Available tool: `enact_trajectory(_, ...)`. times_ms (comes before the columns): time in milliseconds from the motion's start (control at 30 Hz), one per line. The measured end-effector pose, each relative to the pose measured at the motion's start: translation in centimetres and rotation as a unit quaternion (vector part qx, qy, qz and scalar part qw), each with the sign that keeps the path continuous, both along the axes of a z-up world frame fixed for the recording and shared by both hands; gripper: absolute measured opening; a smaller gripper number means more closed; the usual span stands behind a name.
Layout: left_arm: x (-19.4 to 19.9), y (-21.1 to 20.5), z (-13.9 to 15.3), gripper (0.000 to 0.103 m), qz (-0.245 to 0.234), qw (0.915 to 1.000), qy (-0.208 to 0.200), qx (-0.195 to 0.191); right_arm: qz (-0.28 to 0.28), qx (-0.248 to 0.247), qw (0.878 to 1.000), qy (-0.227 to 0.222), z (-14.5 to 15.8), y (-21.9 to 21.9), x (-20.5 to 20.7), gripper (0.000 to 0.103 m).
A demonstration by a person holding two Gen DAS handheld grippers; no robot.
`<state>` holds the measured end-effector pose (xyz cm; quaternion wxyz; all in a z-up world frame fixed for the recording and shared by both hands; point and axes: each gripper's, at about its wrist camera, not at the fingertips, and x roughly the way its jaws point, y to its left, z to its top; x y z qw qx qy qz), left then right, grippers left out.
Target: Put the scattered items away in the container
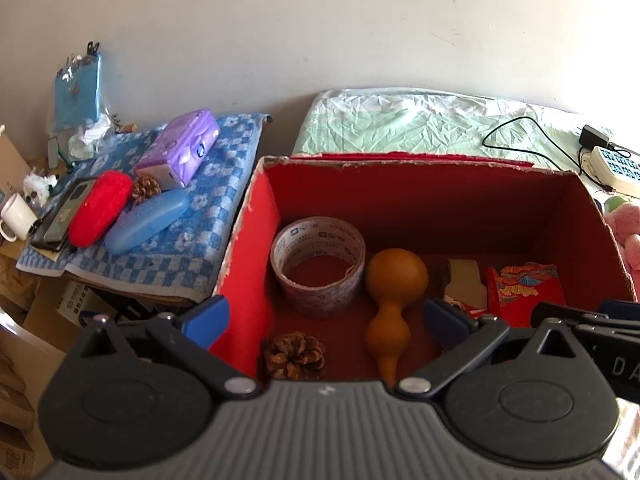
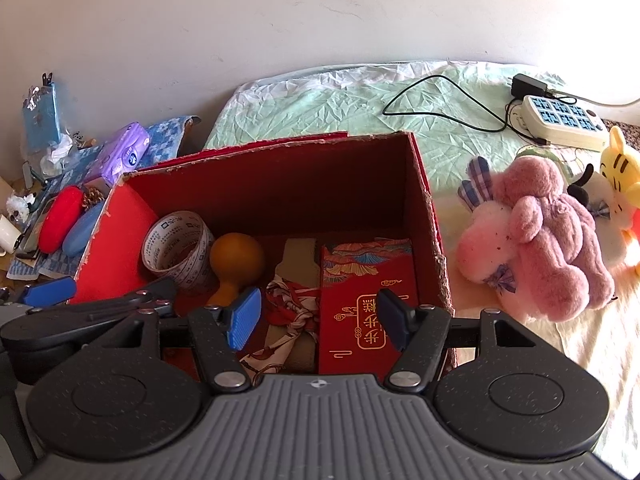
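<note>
**Between picks: both grippers empty over the box**

Pale wall behind, a green-sheeted bed (image 2: pixel 320 100) under the red box (image 1: pixel 248 248), and a blue checked towel (image 1: pixel 192 232) off to my left gripper's far left. I hold the left gripper (image 1: pixel 326 320) spread wide with nothing between its pads; directly ahead of it, inside the box, lie a tape roll (image 1: pixel 318 266), an orange gourd (image 1: pixel 394 292) and a pinecone (image 1: pixel 294 354). My right gripper (image 2: pixel 316 316) is likewise parted and empty, hovering above a red envelope (image 2: pixel 360 300) and a patterned scarf (image 2: pixel 296 312) already in the box.

I judge the last deposit done and the next pick pending. Still out on the towel, well away to the upper left of my left gripper: a red case (image 1: pixel 100 208), a blue case (image 1: pixel 146 220), a second pinecone (image 1: pixel 146 188) and a purple tissue pack (image 1: pixel 182 148). The next move calls for swinging left and closing across a case's narrow width.
</note>
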<state>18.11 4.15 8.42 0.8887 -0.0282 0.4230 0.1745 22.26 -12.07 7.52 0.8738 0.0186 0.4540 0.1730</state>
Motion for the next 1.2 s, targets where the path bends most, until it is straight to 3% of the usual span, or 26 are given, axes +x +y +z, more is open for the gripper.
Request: enact_trajectory(1200,0.27,-0.13,0.02,0.102,-0.014,0.9997,0.001,-0.019,-0.018,-0.006,1.0,0.001,-0.42,-0.68,0.06,0.067)
